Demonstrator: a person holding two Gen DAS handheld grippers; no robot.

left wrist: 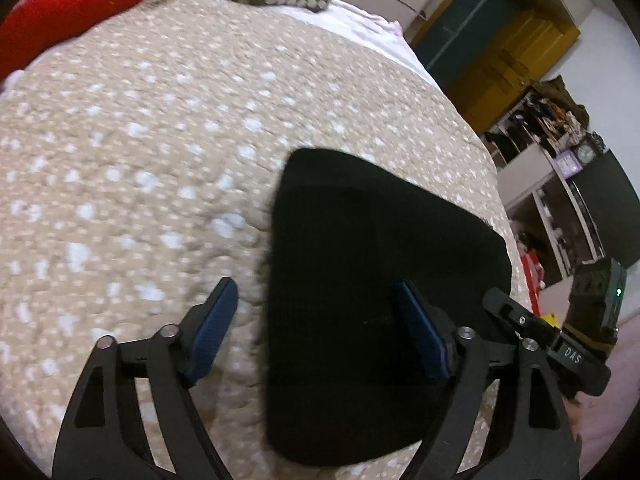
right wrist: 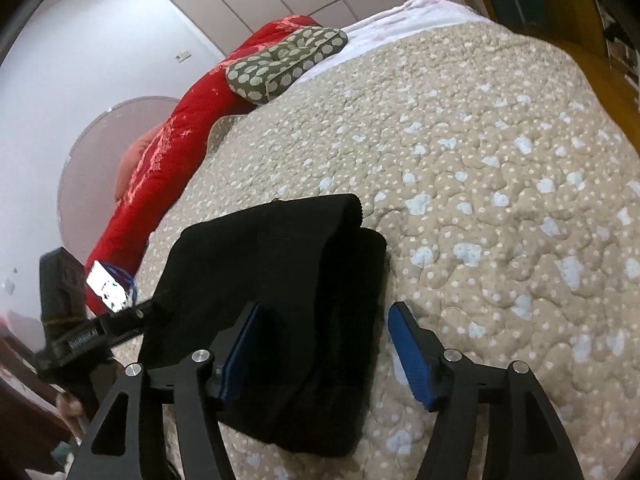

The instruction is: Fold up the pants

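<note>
The black pants (left wrist: 360, 280) lie folded into a compact stack on the beige dotted bedspread (left wrist: 160, 140). In the right wrist view the pants (right wrist: 280, 264) show a folded-over top layer. My left gripper (left wrist: 316, 320) is open above the pants' left edge, holding nothing. My right gripper (right wrist: 328, 340) is open above the pants' right edge, holding nothing. The right gripper also shows at the right of the left wrist view (left wrist: 560, 340), and the left gripper at the left of the right wrist view (right wrist: 92, 332).
A red quilt (right wrist: 160, 160) and a green dotted pillow (right wrist: 284, 60) lie at the head of the bed. The bedspread (right wrist: 500, 180) stretches far to the right. Shelves and yellow cabinets (left wrist: 520, 60) stand beyond the bed's edge.
</note>
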